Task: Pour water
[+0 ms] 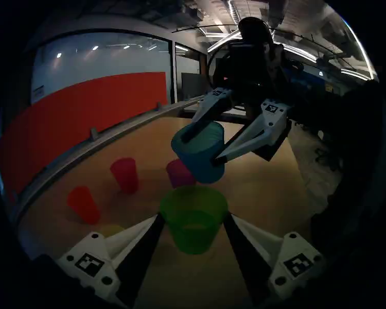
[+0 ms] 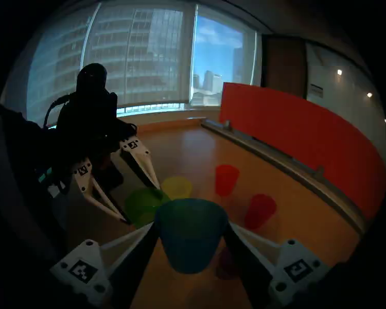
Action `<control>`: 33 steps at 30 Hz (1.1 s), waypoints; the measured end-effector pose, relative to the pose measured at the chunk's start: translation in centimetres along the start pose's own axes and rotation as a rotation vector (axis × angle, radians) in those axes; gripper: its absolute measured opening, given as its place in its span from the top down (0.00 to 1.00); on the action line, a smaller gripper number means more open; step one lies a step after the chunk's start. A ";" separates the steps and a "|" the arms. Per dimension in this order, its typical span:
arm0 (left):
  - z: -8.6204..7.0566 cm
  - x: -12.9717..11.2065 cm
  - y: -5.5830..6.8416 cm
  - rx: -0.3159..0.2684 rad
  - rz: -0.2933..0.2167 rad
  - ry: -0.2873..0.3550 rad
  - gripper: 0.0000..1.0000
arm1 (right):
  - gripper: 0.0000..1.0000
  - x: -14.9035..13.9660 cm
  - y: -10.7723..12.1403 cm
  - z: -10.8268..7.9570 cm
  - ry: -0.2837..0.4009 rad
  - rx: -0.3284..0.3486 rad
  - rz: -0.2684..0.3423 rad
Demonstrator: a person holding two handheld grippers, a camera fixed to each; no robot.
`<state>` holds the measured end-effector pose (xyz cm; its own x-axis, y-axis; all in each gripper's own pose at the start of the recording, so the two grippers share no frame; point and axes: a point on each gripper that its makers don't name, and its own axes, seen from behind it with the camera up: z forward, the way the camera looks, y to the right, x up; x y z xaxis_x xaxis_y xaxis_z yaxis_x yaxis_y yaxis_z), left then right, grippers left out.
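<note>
In the left gripper view, a translucent green plastic cup is clamped by the left gripper. A blue plastic cup is pinched close above it by the right gripper.

In the right gripper view, the blue cup is gripped, with the green cup beyond. Water cannot be made out. The blue rim should be centred over the green mouth and tipped slowly.

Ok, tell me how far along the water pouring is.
Done: both cups are gripped, the green cup in the left tongs, the blue cup in the right tongs. In hand: the blue cup hangs above and beyond the green one. Left: the pour itself; no stream shows, and water in either cup can't be made out.
</note>
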<state>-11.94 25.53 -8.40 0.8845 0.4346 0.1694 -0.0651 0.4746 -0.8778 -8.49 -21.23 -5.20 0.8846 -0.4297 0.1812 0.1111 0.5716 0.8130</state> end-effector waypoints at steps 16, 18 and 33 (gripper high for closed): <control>1.7 -3.5 0.2 -0.041 0.008 -0.090 0.16 | 0.10 -2.5 0.1 1.5 -0.039 0.021 0.018; 2.0 -3.8 0.1 -0.045 0.006 -0.098 0.16 | 0.10 -2.7 0.1 1.6 -0.043 0.023 0.019; 2.9 -5.1 -0.1 -0.049 -0.013 -0.110 0.16 | 0.10 -3.3 0.3 2.2 -0.054 0.024 0.022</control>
<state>-17.82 25.46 -7.90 0.8290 0.5112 0.2267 -0.0290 0.4442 -0.8955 -12.41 -21.18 -4.33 0.8610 -0.4545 0.2282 0.0804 0.5647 0.8214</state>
